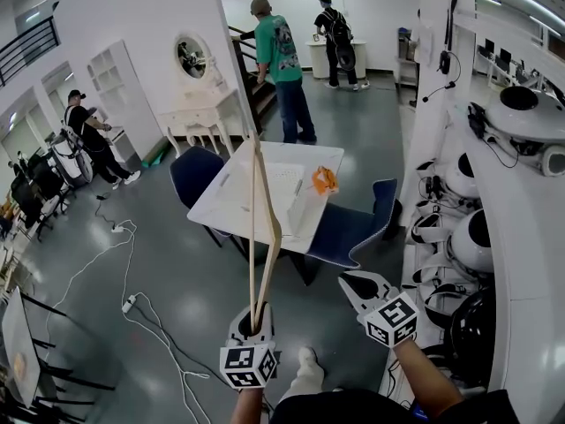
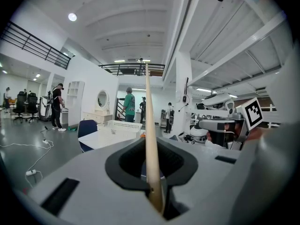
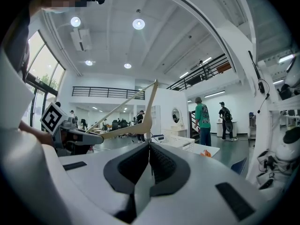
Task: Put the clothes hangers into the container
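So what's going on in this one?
A person stands back from a white table with a tool in each hand. The left tool is clamped on the end of a wooden clothes hanger, which sticks out ahead toward the table. The right tool is shut and empty. A white basket sits on the table, and the hanger is not in it yet.

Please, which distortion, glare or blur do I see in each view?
Head view: sharp, but lines bend at the edges; the floor reflects light softly. Left gripper view: fisheye circle with black corners; the near wooden hanger looks soft. Right gripper view: the ceiling lamp glares.
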`<state>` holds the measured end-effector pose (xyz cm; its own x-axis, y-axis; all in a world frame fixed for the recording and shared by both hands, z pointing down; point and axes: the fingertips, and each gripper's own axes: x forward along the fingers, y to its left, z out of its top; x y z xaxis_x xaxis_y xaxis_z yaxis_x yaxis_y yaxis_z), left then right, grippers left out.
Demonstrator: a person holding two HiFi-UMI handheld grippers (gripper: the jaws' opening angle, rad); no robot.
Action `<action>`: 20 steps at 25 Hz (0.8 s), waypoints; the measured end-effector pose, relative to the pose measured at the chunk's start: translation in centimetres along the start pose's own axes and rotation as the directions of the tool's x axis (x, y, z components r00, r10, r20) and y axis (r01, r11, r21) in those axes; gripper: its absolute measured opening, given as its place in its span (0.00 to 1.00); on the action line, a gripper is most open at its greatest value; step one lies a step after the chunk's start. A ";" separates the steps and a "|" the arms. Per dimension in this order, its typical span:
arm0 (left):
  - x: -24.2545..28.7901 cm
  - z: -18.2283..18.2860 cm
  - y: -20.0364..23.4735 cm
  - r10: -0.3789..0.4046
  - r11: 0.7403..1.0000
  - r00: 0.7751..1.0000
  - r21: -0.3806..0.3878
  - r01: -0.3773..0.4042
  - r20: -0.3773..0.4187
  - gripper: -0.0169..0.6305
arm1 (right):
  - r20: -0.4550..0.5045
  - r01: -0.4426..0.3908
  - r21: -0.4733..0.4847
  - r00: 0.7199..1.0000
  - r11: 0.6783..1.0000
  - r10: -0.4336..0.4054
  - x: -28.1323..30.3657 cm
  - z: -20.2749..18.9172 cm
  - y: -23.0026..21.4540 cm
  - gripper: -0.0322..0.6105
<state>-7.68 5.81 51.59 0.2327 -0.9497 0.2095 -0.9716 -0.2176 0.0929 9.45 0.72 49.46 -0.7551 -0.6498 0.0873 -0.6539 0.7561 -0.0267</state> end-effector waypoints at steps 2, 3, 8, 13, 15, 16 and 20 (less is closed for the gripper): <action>0.9 0.2 0.6 0.002 1.000 1.000 -0.003 -0.002 0.001 0.11 | -0.002 -0.001 0.003 1.000 1.000 0.001 0.9 -0.1 -0.5 0.08; 1.4 0.3 0.8 0.003 1.000 1.000 -0.005 -0.003 0.002 0.11 | -0.003 -0.001 0.004 1.000 1.000 0.001 1.3 -0.2 -0.9 0.08; 4.1 1.0 2.0 0.007 1.000 1.000 -0.008 -0.007 -0.013 0.11 | -0.017 -0.001 0.012 1.000 1.000 0.001 3.4 -0.1 -2.5 0.08; 6.7 2.1 3.8 0.004 1.000 1.000 -0.018 -0.004 -0.012 0.11 | -0.023 0.011 0.014 1.000 1.000 -0.011 6.1 0.6 -4.2 0.08; 7.7 2.3 4.7 0.005 1.000 1.000 -0.028 -0.006 -0.020 0.11 | -0.026 0.015 0.013 1.000 1.000 -0.015 7.2 0.9 -4.6 0.08; 8.3 2.4 5.2 0.005 0.999 1.000 -0.033 -0.005 -0.023 0.11 | -0.027 0.016 0.011 1.000 1.000 -0.016 7.8 1.1 -4.9 0.08; 11.0 3.0 6.9 -0.005 0.999 1.000 -0.041 0.004 -0.025 0.11 | -0.029 0.030 0.003 0.999 1.000 -0.030 10.4 1.7 -6.4 0.08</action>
<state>-11.98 -6.84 51.57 0.2389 -0.9427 0.2330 -0.9680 -0.2124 0.1334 5.69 -10.96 48.81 -0.7332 -0.6699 0.1170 -0.6766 0.7359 -0.0266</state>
